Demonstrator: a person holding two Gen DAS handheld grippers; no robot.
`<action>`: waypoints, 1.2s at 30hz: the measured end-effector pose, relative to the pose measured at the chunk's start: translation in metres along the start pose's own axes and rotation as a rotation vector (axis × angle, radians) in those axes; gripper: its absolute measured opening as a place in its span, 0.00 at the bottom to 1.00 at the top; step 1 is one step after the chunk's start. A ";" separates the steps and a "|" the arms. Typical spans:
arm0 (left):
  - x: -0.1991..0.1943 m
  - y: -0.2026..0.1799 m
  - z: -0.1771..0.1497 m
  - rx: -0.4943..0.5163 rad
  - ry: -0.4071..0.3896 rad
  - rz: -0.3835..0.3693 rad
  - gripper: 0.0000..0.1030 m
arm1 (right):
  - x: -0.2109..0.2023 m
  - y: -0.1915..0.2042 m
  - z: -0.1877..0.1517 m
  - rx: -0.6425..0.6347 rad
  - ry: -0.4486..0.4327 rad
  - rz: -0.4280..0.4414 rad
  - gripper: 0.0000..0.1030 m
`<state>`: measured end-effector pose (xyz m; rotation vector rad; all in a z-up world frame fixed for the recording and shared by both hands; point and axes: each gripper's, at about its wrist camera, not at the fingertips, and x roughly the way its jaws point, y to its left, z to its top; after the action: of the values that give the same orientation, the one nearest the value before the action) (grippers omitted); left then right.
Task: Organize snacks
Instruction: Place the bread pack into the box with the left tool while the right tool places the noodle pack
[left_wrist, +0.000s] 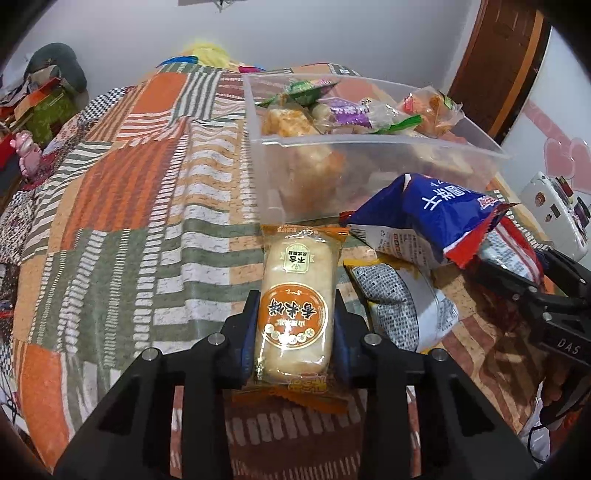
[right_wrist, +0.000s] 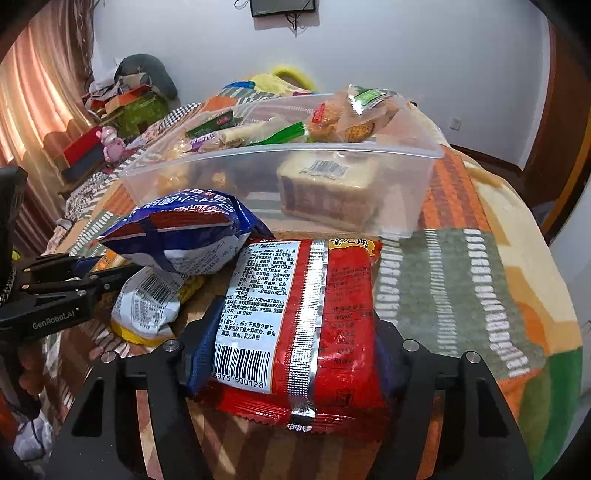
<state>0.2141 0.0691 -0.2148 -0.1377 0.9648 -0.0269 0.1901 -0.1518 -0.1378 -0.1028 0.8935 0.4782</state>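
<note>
My left gripper (left_wrist: 295, 325) is shut on a pale rice-cracker packet with an orange label (left_wrist: 295, 295), held over the bed just in front of the clear plastic bin (left_wrist: 369, 173). My right gripper (right_wrist: 295, 332) is shut on a red snack bag (right_wrist: 306, 317), back side up, in front of the same bin (right_wrist: 369, 155). The bin holds several wrapped snacks (left_wrist: 332, 110). A blue bag (left_wrist: 436, 221) and a white-and-yellow bag (left_wrist: 406, 310) lie on the bed between the grippers; they also show in the right wrist view, the blue bag (right_wrist: 184, 229) and the white-and-yellow bag (right_wrist: 147, 306).
A patchwork blanket in orange, green and white (left_wrist: 129, 221) covers the bed. Clutter and boxes (right_wrist: 122, 103) stand at the far left by the curtain. A white appliance (left_wrist: 554, 214) stands at the right. The bed edge drops away at the right (right_wrist: 535, 277).
</note>
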 end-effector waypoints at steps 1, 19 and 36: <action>-0.003 0.000 0.000 -0.001 -0.005 0.005 0.34 | -0.003 -0.001 0.000 0.005 -0.004 0.000 0.62; -0.075 -0.021 0.048 0.013 -0.207 -0.015 0.34 | -0.062 -0.012 0.041 0.023 -0.212 0.000 0.63; -0.025 -0.020 0.117 -0.006 -0.197 -0.006 0.34 | -0.002 -0.001 0.108 0.013 -0.211 0.055 0.63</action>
<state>0.2964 0.0636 -0.1266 -0.1456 0.7674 -0.0153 0.2679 -0.1234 -0.0689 -0.0155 0.6942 0.5241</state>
